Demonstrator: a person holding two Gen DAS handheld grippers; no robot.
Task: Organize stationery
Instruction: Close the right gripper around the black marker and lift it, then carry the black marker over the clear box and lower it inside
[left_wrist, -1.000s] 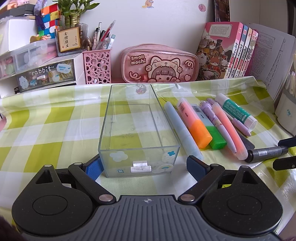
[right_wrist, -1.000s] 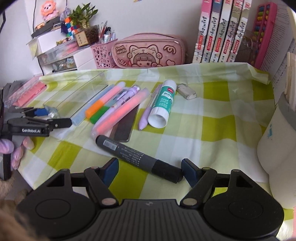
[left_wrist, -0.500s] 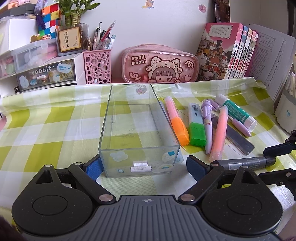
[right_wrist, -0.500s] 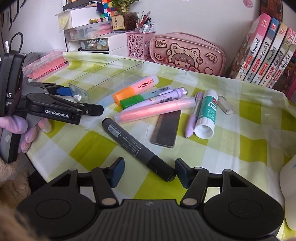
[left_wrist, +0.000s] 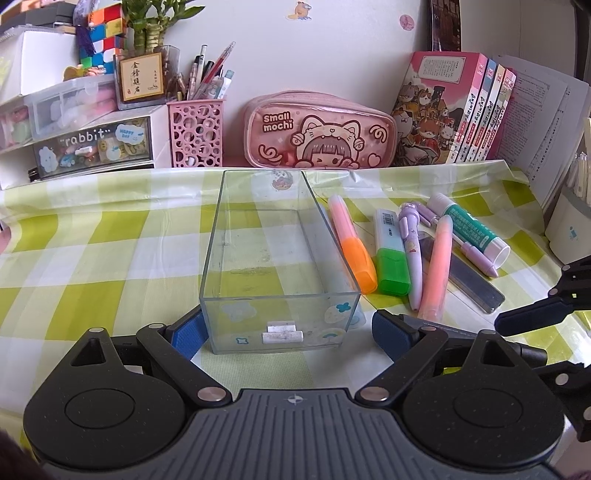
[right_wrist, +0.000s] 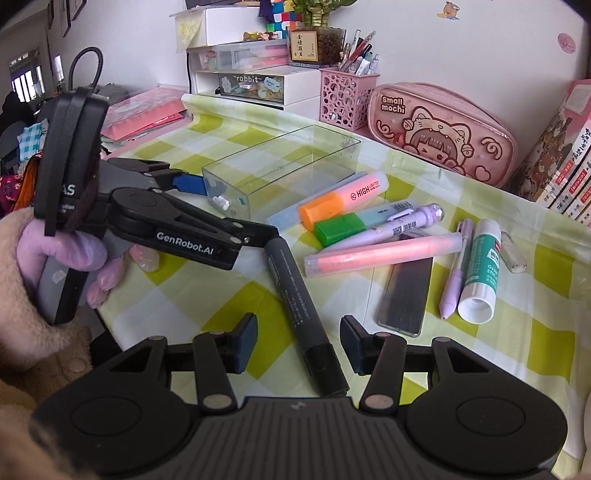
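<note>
Right gripper closing around grey marker on checked tablecloth

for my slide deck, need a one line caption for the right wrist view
Right gripper closing around a dark grey marker, pads not yet touching, beside a clear plastic box.

L wrist cam: low, near, faces back wall. R cam: angled from right. Both share clear rectangular plastic box, frame centre.
</note>
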